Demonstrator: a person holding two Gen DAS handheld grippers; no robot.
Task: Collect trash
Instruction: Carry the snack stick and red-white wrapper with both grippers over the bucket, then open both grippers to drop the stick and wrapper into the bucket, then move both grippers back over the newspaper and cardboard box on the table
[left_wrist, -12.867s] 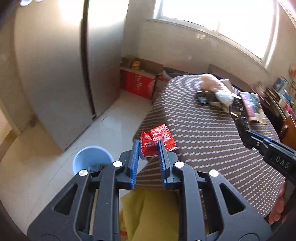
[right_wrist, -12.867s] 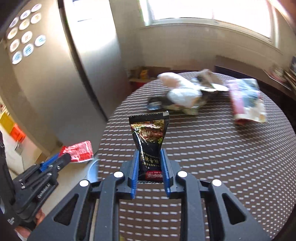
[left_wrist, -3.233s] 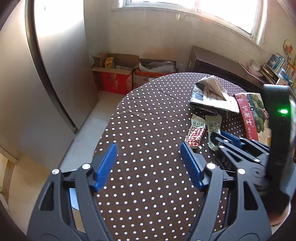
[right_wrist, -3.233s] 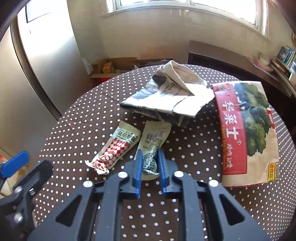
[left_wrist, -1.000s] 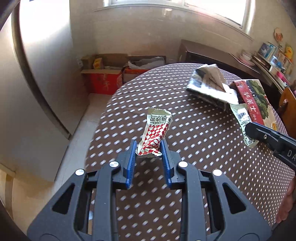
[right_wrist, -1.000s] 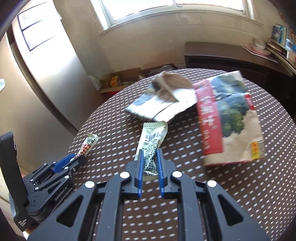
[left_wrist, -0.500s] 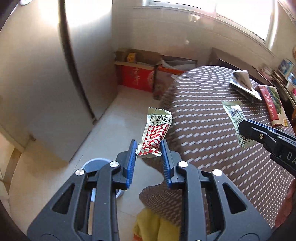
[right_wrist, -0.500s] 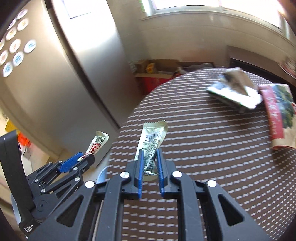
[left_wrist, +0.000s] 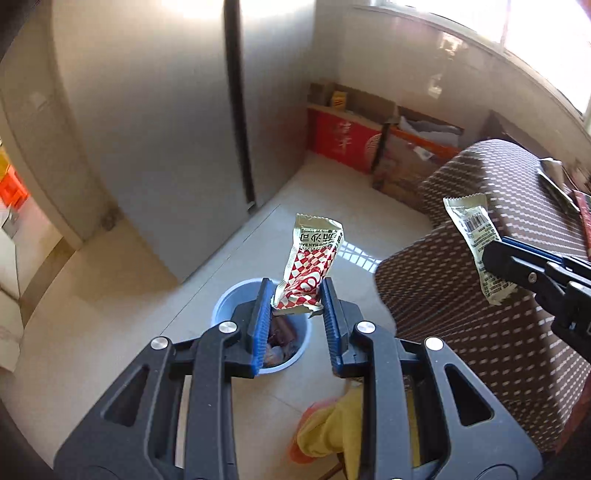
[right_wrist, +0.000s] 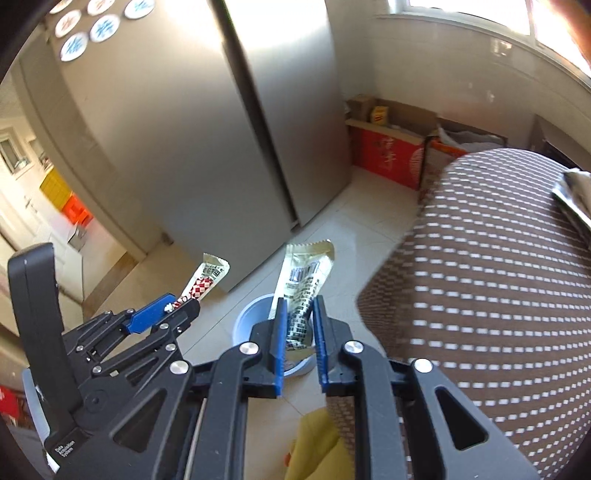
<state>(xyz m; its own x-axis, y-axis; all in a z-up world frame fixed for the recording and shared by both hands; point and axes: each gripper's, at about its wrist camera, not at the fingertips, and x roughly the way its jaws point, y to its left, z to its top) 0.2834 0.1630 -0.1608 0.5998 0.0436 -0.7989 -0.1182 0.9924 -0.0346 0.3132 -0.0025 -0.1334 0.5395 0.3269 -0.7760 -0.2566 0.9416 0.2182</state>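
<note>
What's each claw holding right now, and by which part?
Left claw: red-checked wrapper, pinched at its lower end. Right claw: pale barcode wrapper, also gripped near its bottom end.

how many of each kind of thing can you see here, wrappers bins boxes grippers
Wrappers: 2, the red-checked wrapper and the pale barcode wrapper
Bins: 1, the blue bin on the floor
Cardboard boxes: 2, the red box and the brown box
Grippers: 2, the left gripper and the right gripper, each shut on a wrapper
Total: 7

fridge (left_wrist: 155, 122) grey, doors shut | red carton (left_wrist: 343, 142) by wall | dotted tablecloth (right_wrist: 498, 258) brown
</note>
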